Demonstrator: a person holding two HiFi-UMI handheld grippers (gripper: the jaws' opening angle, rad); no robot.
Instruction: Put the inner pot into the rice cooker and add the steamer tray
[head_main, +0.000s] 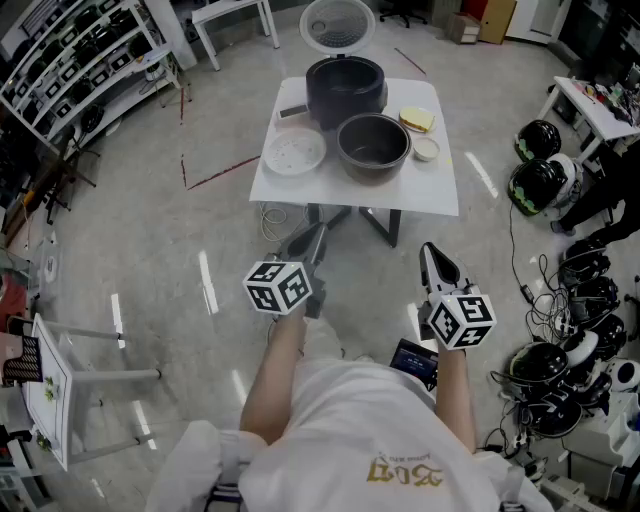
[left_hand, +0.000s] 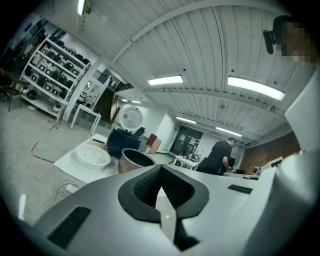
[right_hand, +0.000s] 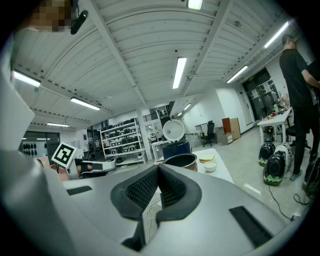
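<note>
Both grippers are held low and about level in front of the person, well short of the small white square table (head_main: 445, 200). Left gripper (head_main: 312, 238): fingers clenched, pads meeting at the tips, nothing between them. Right gripper (head_main: 432, 255): same, pads pressed together, empty. All task items sit on the table, ahead of the fingertips and well apart from them. Round grey metal inner pot (head_main: 373, 146): upright on the tabletop, ahead and between the two sets of fingertips, nearer the right ones; not in the cooker. Dark round rice cooker body (head_main: 345, 88): directly beyond the pot, touching or just beside it, cannot tell which; its pale round lid (head_main: 338, 22) is swung up at the far side. White perforated round steamer tray (head_main: 294, 152): flat on the table, just left of the pot, roughly straight ahead of the left fingertips. Small white bowl (head_main: 426, 150): just right of the pot, ahead of the right fingertips. Flat yellowish round item (head_main: 417, 118): beyond that bowl, kind unclear.
</note>
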